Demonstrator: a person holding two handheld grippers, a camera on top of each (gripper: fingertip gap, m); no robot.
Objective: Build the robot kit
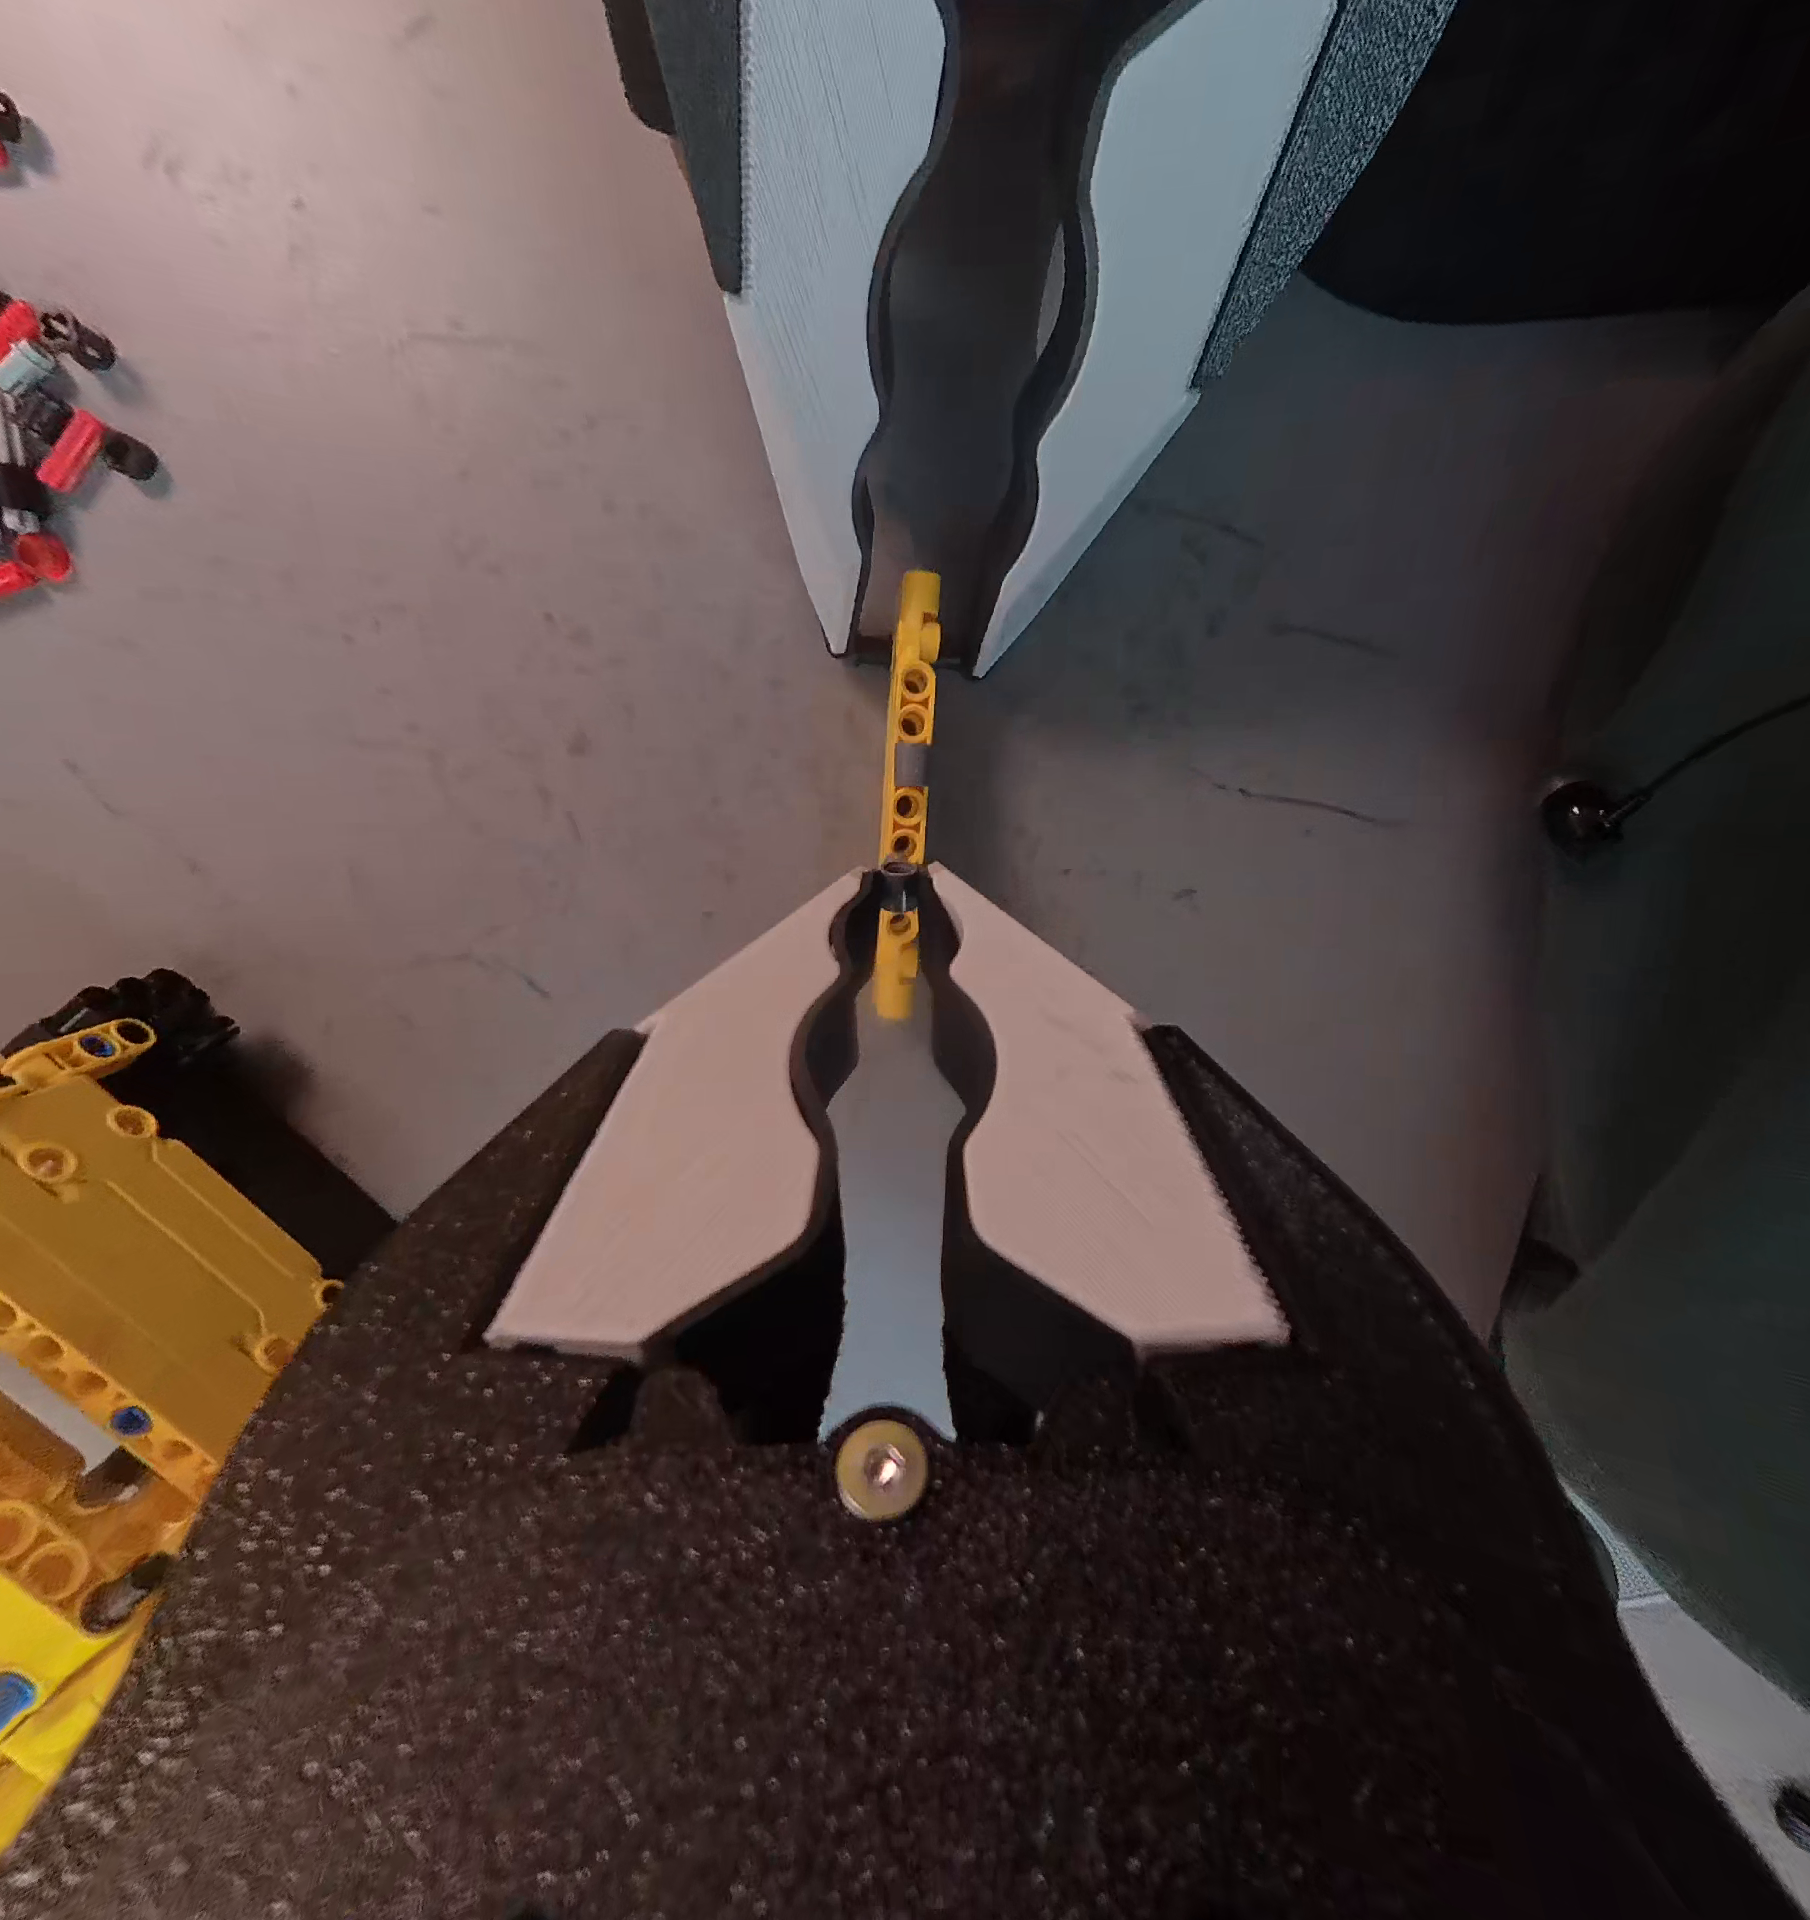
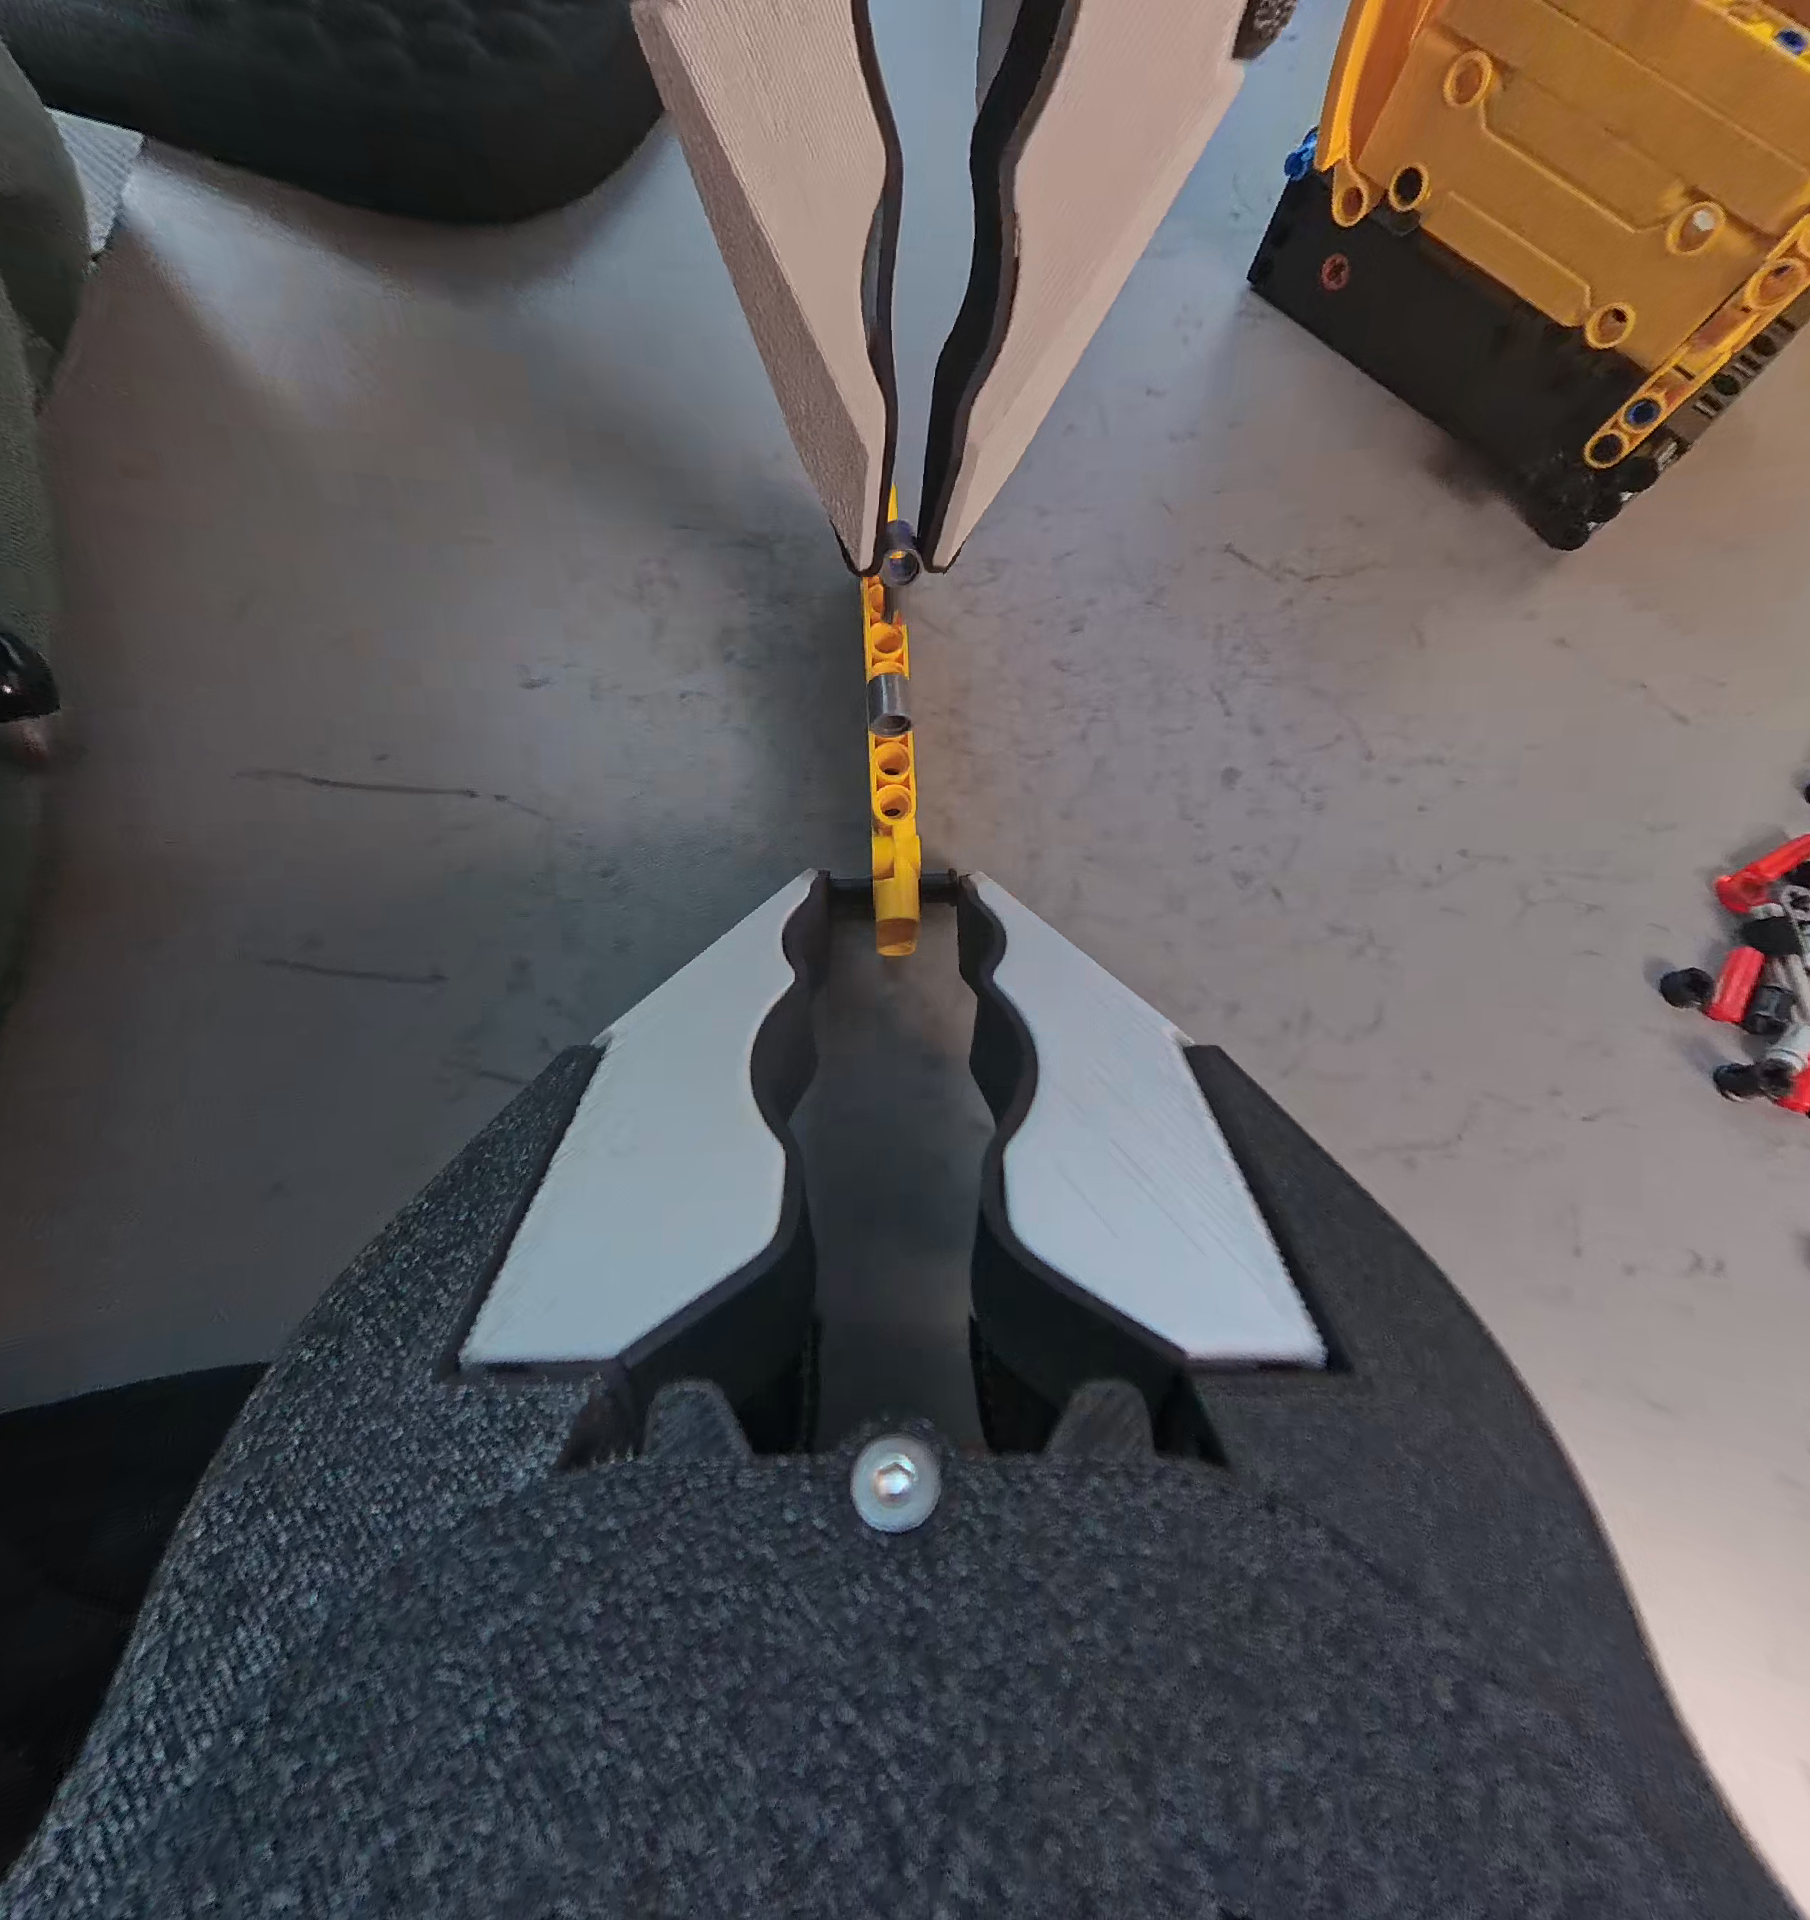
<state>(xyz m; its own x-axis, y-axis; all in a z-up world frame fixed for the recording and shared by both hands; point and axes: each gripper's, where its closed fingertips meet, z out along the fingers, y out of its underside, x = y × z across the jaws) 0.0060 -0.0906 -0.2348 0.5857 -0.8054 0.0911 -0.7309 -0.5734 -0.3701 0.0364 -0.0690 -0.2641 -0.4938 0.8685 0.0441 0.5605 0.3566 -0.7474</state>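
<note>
We see a pale grey table top with a matt, mottled surface, marked by faint scratches and a few short dark scuffs; the light on it is soft and uneven, warmer and pinkish in the left wrist view, cooler and whiter in the right wrist view, with dim shadow pooled toward the middle. Along one edge of the table lies dark green fabric, folded and padded; a black bead on a thin cord rests on it; beyond that edge we find only darkness, so walls and floor cannot be told.
</note>
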